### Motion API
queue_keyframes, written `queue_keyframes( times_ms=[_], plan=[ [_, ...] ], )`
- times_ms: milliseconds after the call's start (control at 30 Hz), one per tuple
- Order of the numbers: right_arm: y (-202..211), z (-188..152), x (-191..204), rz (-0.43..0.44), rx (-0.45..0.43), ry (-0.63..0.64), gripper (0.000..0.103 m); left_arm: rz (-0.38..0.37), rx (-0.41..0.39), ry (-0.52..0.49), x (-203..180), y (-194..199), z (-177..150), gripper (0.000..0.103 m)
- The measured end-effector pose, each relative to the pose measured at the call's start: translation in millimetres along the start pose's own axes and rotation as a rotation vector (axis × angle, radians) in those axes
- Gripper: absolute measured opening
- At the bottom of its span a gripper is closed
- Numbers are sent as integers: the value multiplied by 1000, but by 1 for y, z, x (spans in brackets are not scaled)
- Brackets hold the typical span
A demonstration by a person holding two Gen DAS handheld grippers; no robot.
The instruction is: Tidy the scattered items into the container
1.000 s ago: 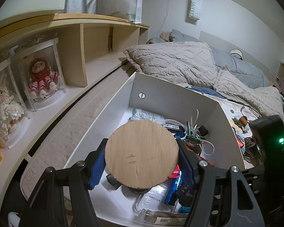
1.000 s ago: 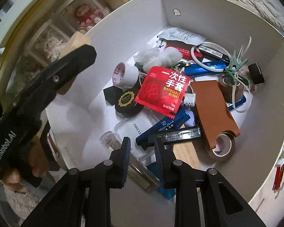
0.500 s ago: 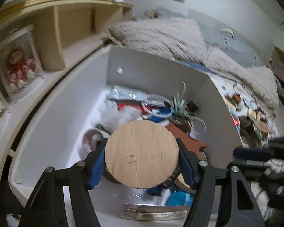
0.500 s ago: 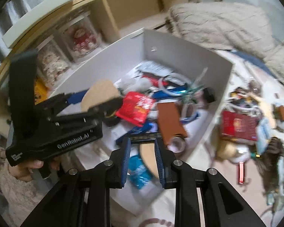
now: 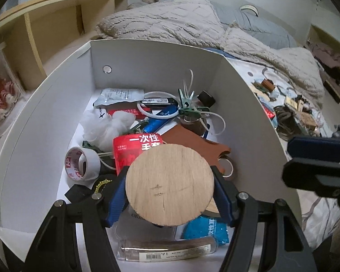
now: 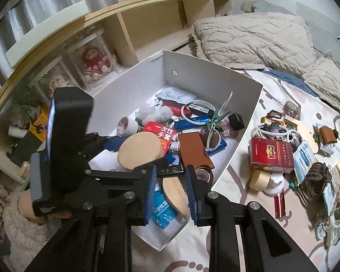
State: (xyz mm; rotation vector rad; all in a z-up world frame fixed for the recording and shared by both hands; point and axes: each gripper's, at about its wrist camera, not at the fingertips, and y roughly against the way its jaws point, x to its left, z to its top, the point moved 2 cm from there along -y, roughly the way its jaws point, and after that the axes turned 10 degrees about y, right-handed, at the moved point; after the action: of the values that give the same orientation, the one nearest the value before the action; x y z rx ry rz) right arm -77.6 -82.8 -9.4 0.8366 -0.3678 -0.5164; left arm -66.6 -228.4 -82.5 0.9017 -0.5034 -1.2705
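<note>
A: Where is the wooden disc (image 5: 169, 184) at this moment?

B: The left claw (image 5: 170, 192) pinches it by its edge, one blue pad on each side. It hangs over the near part of the white box (image 6: 247, 122), above the things that already lie inside.

A: And the other claw?

B: The right claw (image 6: 170, 191) has its pads close together with nothing between them. It is above the near right corner of the box.

A: What is in the box already?

B: Many things: a red glove packet (image 5: 133, 149), a roll of tape (image 5: 82, 165), a brown leather case (image 6: 195, 149), a blue pen (image 5: 161, 119), a green clip (image 5: 188, 106).

A: So how much is finished?

B: I think more than half, but not all. The disc is not yet let go. On the bed sheet (image 6: 238, 195) to the right of the box a red carton (image 6: 272, 156), a dark cord (image 6: 317, 176) and some small packets still lie scattered.
</note>
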Motion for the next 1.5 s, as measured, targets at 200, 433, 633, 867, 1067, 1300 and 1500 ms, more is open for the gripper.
queue_keyframes(
  times_ms=[200, 433, 633, 867, 1067, 1300, 1500],
  plan=[
    [6, 1, -1, -8, -22, -10, 26, -2, 11, -4, 0, -1, 0, 68],
    [7, 0, -1, -2, -24, -17, 26, -2, 8, 12, 1, 1, 0, 78],
    [7, -2, -1, -4, -21, -30, 26, 14, -5, 19, 1, 3, -1, 87],
    [11, -4, -4, -3, -37, -38, 26, 22, -13, 32, 2, 5, 0, 87],
    [16, -6, -9, -8, -72, -50, 26, 21, -37, 56, 4, 13, 1, 87],
    [21, -8, -9, -29, -126, -32, 26, 13, -86, 68, 1, 31, 3, 87],
    [24, -12, -15, -60, -170, -21, 26, 18, -143, 65, -4, 46, 5, 92]
  ],
)
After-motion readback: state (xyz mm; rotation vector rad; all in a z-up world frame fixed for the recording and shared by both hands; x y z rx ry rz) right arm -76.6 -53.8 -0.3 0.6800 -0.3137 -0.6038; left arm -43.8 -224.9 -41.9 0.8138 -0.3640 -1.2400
